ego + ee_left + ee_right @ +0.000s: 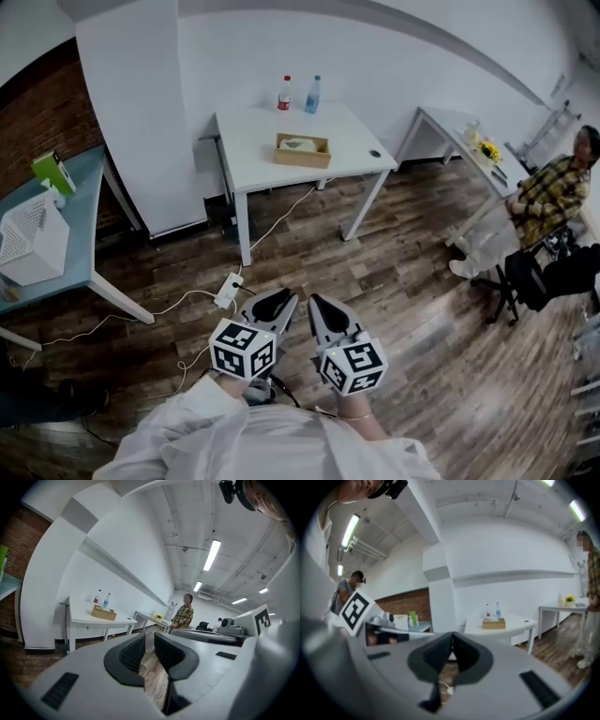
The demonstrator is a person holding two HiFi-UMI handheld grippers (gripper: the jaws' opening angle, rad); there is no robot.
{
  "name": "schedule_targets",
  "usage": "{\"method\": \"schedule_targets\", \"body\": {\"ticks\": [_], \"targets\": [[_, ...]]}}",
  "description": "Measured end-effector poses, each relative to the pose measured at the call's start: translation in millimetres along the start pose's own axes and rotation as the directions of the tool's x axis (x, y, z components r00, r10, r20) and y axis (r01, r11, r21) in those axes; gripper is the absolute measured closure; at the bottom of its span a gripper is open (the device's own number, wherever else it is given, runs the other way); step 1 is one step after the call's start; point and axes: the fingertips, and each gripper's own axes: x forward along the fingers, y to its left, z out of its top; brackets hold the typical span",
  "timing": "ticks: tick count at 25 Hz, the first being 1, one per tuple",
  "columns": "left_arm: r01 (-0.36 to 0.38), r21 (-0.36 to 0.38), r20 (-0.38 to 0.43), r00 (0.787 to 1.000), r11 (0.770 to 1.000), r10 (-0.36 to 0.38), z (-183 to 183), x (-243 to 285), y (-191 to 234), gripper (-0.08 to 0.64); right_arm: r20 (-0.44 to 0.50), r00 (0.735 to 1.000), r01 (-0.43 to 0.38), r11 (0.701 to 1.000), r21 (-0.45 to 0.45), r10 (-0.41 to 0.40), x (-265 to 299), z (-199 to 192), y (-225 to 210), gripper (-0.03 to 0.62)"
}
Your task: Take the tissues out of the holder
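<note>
Nothing begun: left hand-held gripper (279,302) barely ajar, right hand-held gripper (319,304) closed, both empty; next, walk to the tissue holder (302,150).

The person holds the left gripper (279,302) and the right gripper (317,305) low in front of the body, side by side and just apart, both pointing forward. The left jaws stand a narrow gap apart with nothing between them; the right jaws are closed together, empty. A white sleeve (178,424) covers the left arm
</note>
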Motion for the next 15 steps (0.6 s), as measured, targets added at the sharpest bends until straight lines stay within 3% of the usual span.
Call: {"method": "schedule_targets", "body": {"ticks": [5,11,15], "targets": [[0.022,0.0,-0.007,1.0,1.0,-0.022,21.3,37.8,37.2,0.48,0.006,1.0,0.03,1.0,0.003,-0.03,47.6,13.3,-31.5,0.583],[0.005,-0.06,-0.028,1.0,0.998,-0.007,20.3,68.9,76.4,0.48,-0.027,0.999,0.038,0.999,0.01,-0.037,86.5,9.1,-59.6,0.583],[0.001,-0.06,-0.045,0.999,0.998,-0.004,26.3,99.6,95.6,0.48,-0.035,0.999,0.036,0.999,0.024,-0.035,112.9,10.7,-86.0,0.583]]}}
